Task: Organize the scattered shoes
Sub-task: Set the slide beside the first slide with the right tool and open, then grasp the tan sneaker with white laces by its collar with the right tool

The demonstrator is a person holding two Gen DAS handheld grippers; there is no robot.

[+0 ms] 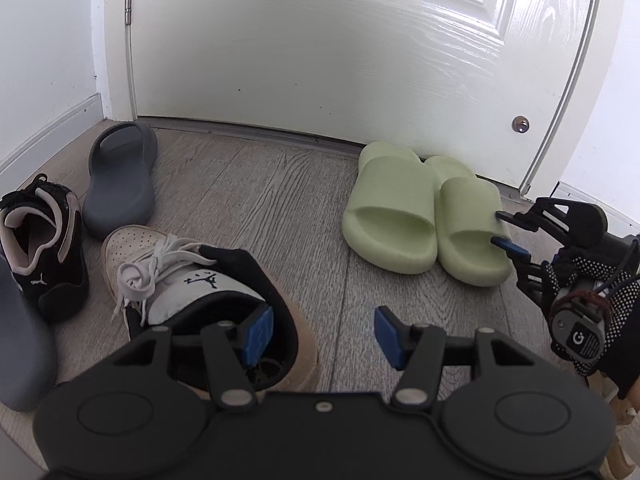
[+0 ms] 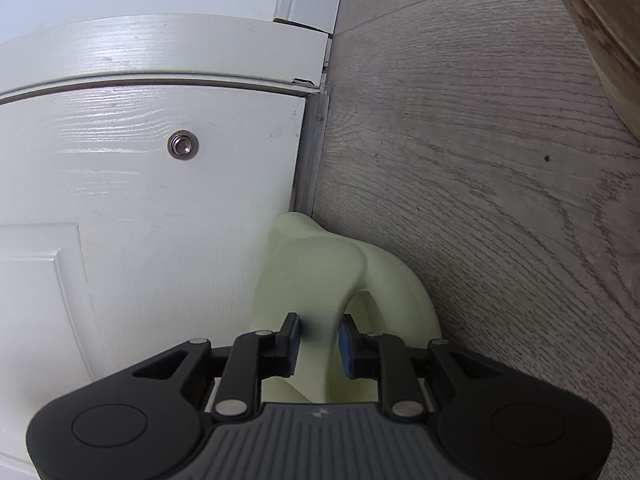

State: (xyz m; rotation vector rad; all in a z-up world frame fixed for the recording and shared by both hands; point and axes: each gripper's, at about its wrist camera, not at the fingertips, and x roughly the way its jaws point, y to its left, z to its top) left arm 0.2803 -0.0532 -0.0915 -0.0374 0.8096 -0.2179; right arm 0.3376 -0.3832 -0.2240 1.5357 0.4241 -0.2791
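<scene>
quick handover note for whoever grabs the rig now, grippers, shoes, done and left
Left gripper: open, holding nothing, over the white sneaker.
Right gripper: fingers straddle the strap of the right green slide, slightly apart, no grip.
Done: green slides paired, toes at the door.
Left: white sneaker, black sneaker and two grey slides scattered on the left.

2 slides [image 1: 424, 216] lie side by side against the door [image 1: 320, 60], sneakers [image 1: 168, 276] well left of them.

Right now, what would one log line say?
right gripper: open, straddling green slide strap | left gripper: open, empty | green pair by door
</scene>
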